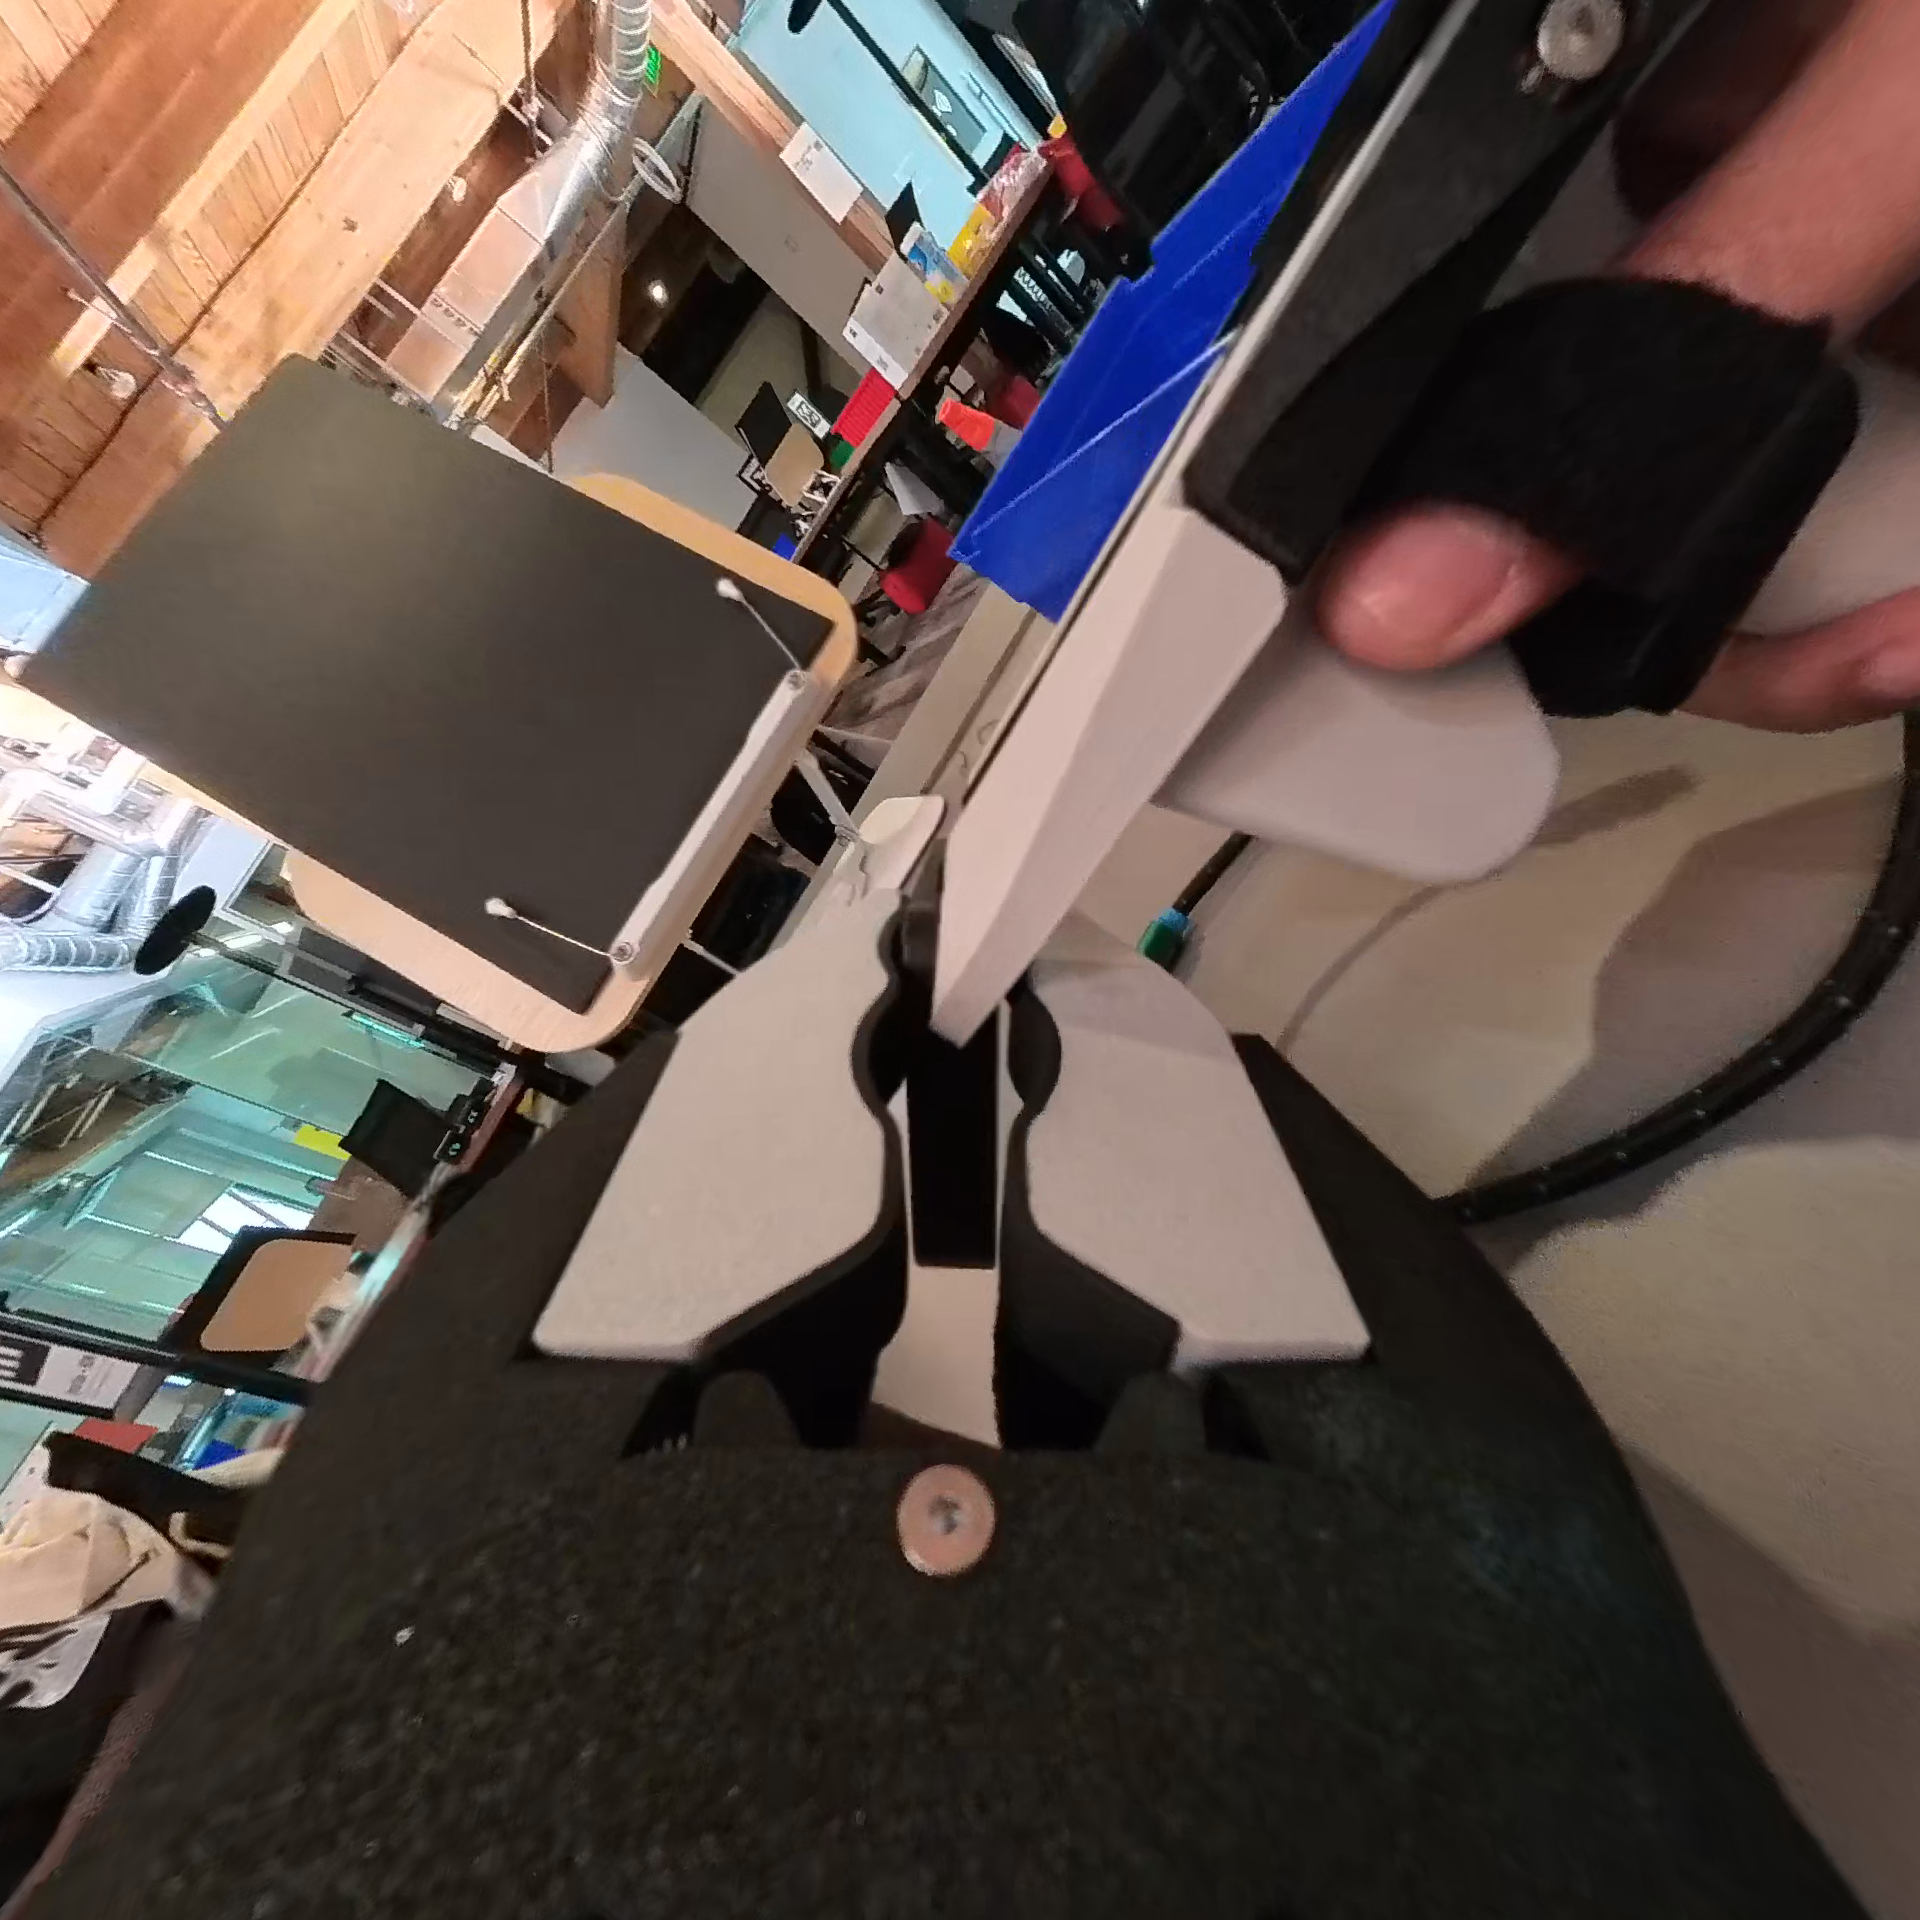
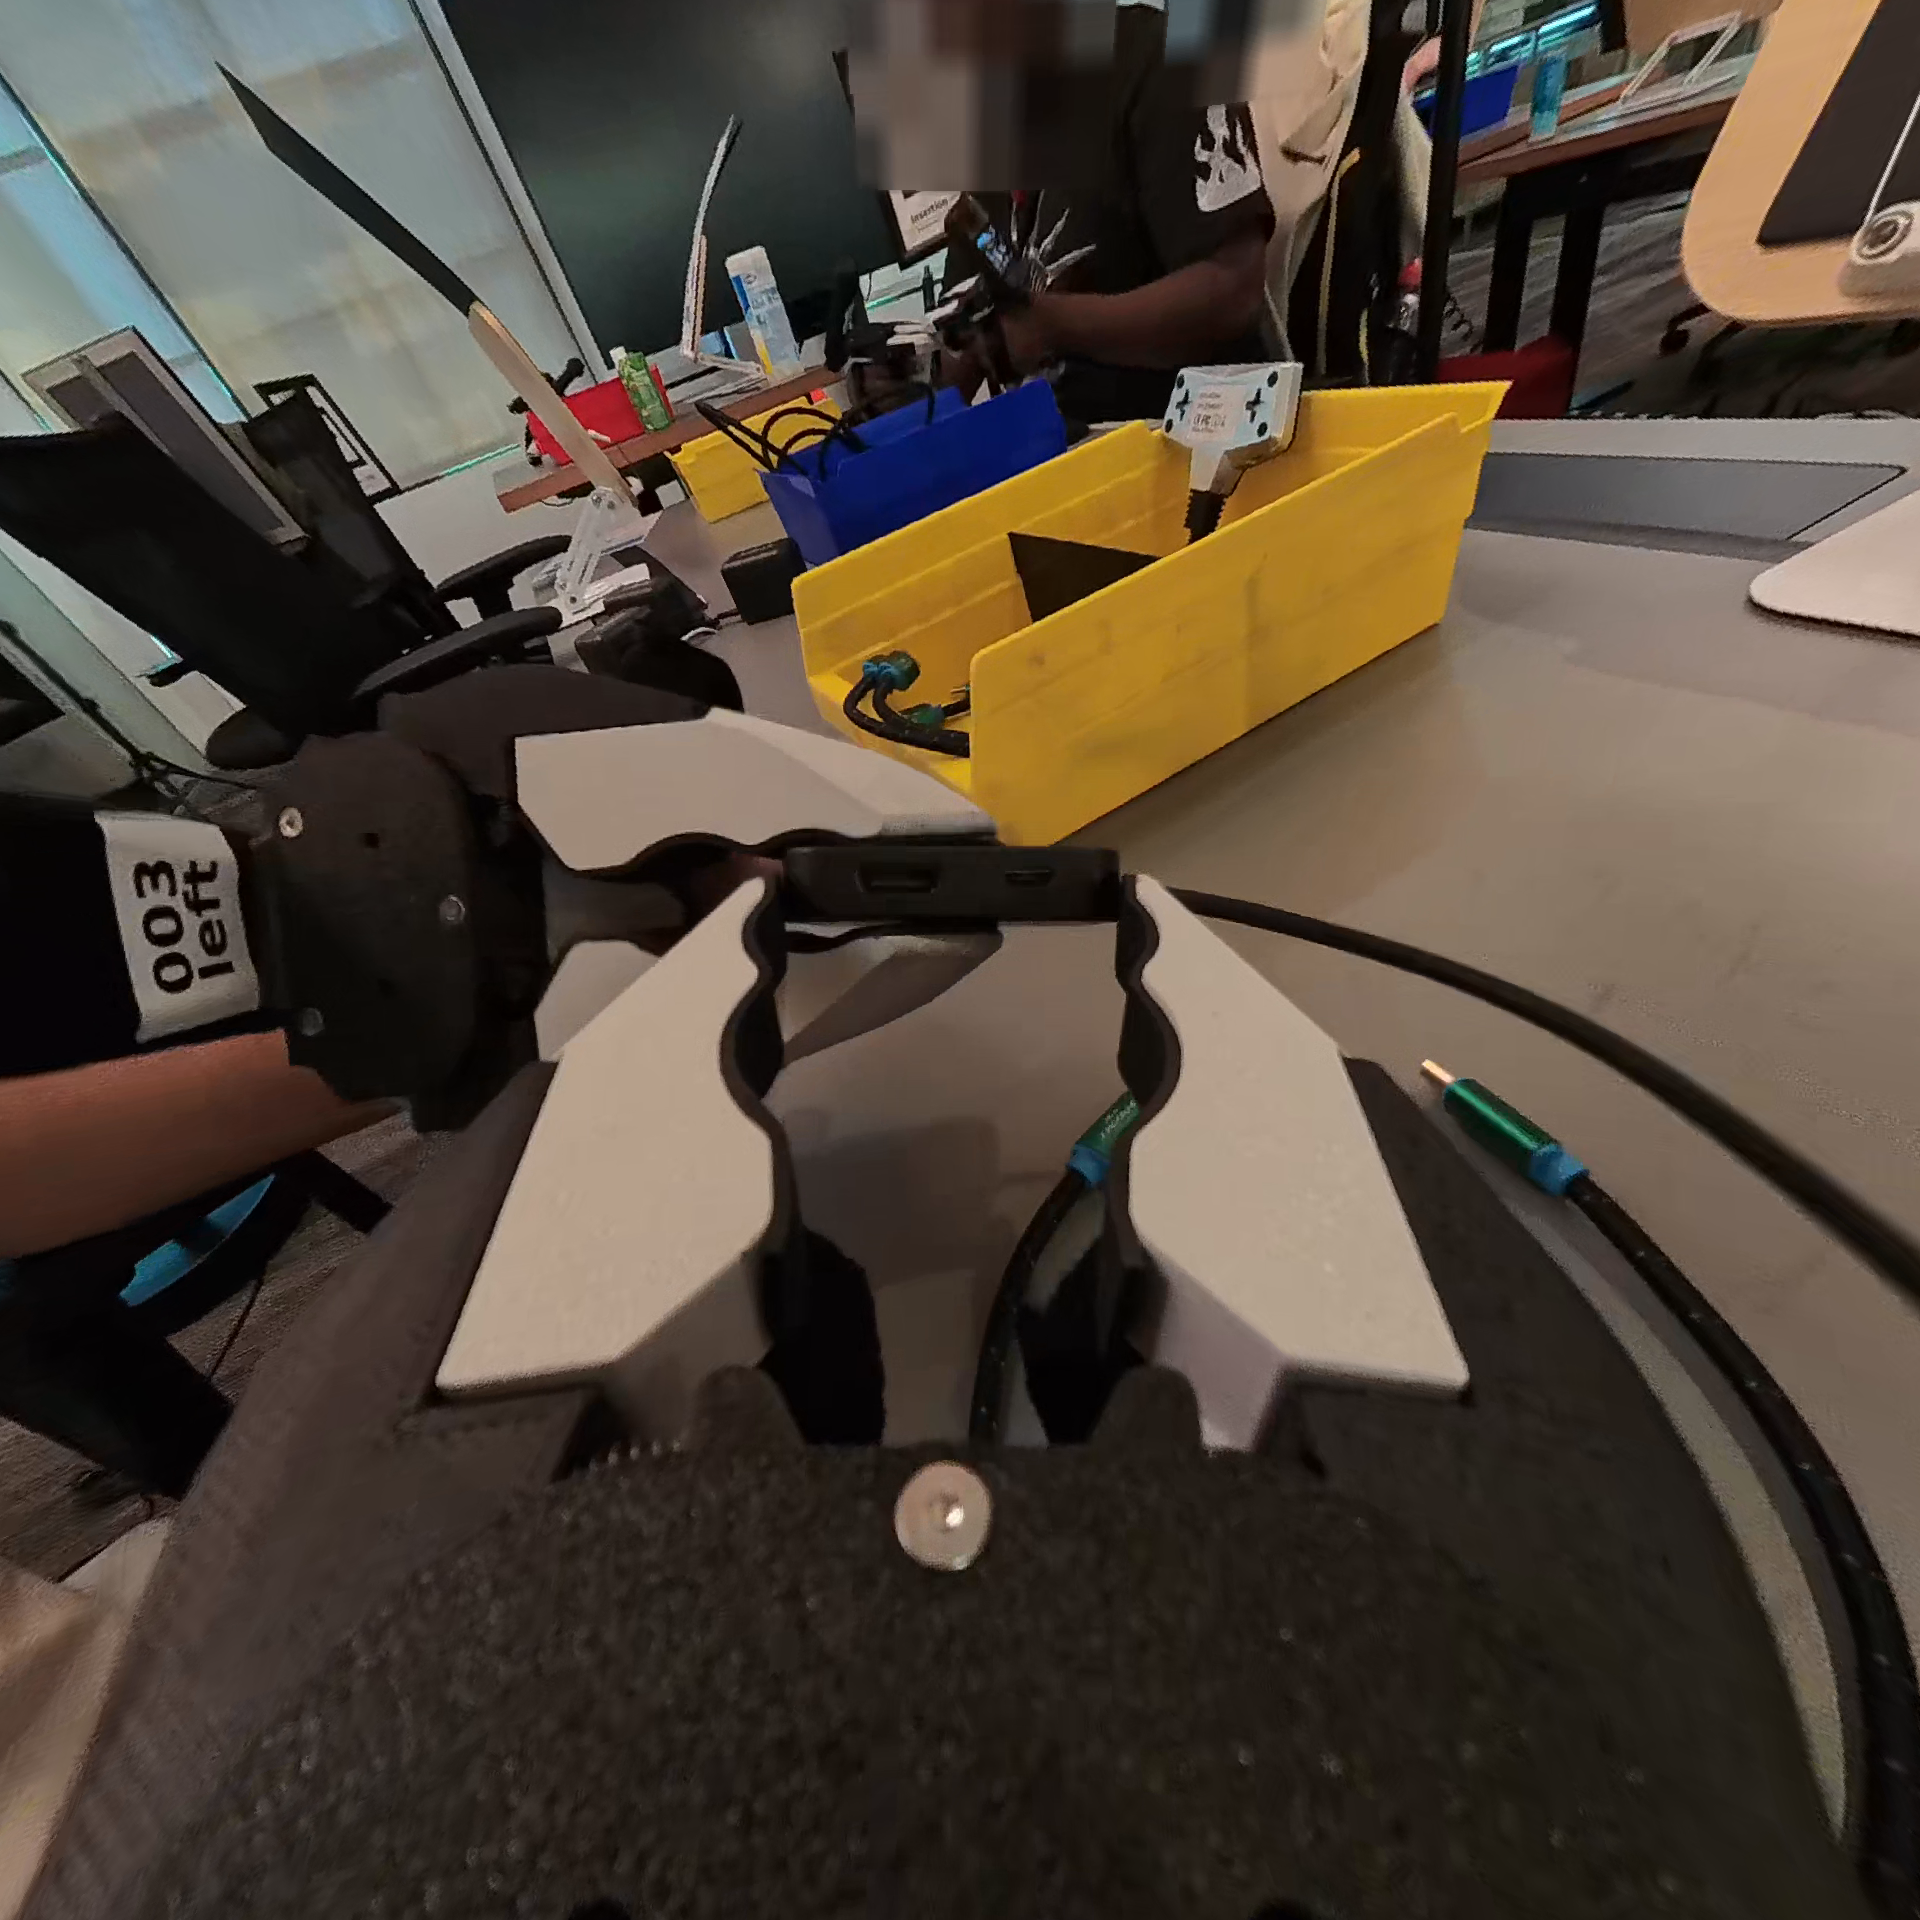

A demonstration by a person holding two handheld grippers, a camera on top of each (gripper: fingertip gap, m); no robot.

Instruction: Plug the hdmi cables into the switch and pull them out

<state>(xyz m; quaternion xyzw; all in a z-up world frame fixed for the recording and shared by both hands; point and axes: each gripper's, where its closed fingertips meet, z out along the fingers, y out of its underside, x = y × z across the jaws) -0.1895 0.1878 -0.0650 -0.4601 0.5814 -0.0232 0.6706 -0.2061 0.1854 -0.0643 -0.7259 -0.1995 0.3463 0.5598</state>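
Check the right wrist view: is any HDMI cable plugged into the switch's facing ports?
No: both ports on the near edge of the switch are empty, and a green HDMI plug lies loose on the table.

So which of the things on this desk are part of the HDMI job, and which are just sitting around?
Part of the job:
- switch, held by the left gripper
- right gripper, jaws open either side of the switch
- green plug on the black cable
- second plug by the right jaw

Lying about:
- yellow bin with spare cables
- blue bin
- black-faced board
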